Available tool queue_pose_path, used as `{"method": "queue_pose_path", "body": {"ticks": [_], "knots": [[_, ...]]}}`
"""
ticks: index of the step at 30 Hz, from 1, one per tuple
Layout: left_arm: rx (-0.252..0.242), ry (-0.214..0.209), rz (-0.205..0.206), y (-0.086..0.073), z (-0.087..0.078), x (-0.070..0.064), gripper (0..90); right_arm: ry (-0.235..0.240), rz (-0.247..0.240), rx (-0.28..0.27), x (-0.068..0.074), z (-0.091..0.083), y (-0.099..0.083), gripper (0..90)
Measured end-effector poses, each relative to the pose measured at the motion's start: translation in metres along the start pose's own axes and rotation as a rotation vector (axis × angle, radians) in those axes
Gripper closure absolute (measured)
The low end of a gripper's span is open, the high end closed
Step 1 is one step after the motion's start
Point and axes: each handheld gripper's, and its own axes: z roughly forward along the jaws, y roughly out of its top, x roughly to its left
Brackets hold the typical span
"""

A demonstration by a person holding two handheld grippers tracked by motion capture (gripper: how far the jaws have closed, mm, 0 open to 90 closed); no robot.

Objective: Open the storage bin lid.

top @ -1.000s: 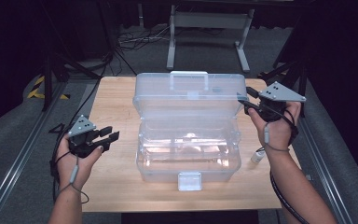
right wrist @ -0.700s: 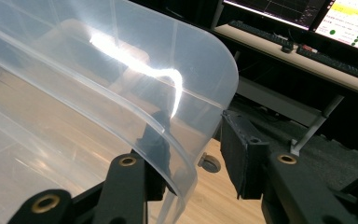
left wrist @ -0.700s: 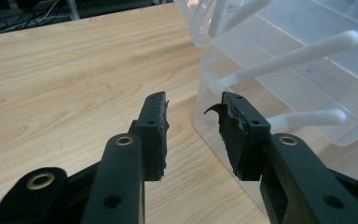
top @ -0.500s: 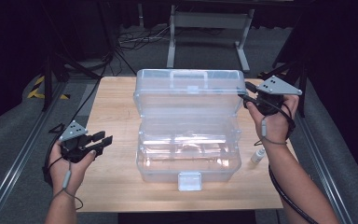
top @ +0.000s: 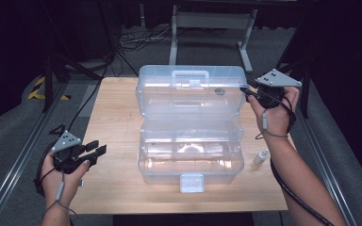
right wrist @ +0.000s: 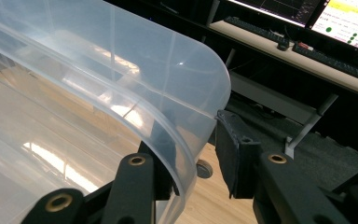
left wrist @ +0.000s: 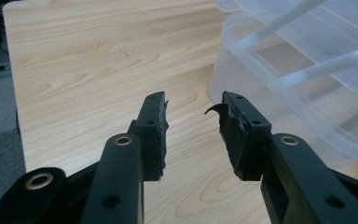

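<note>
left gripper (top: 95,151): near-left table corner, held low in the hand, jaws parted over bare wood, aimed at the box.
clear plastic toolbox (top: 191,160): mid-table, open.
lid (top: 191,89): raised, far side.
right gripper (top: 246,89): arm stretched forward, jaws parted astride the lid's right rim, not clamped.
small white bottle (top: 261,157): right of the box.

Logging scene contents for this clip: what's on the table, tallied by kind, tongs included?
Clear box, lid open: 1
Small white bottle: 1
Tongs, left and right: 2
Total: 4
</note>
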Motion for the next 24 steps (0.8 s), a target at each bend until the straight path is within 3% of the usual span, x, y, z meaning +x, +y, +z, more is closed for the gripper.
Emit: {"method": "queue_pose_path", "body": {"ticks": [14, 24], "knots": [[0.001, 0.008, -0.031, -0.008, 0.007, 0.006, 43.1, -0.007, 0.030, 0.047, -0.010, 0.020, 0.007, 73.6], [0.058, 0.011, -0.043, -0.009, 0.015, 0.009, 38.0, -0.017, 0.057, 0.093, -0.015, 0.034, 0.012, 76.6]]}}
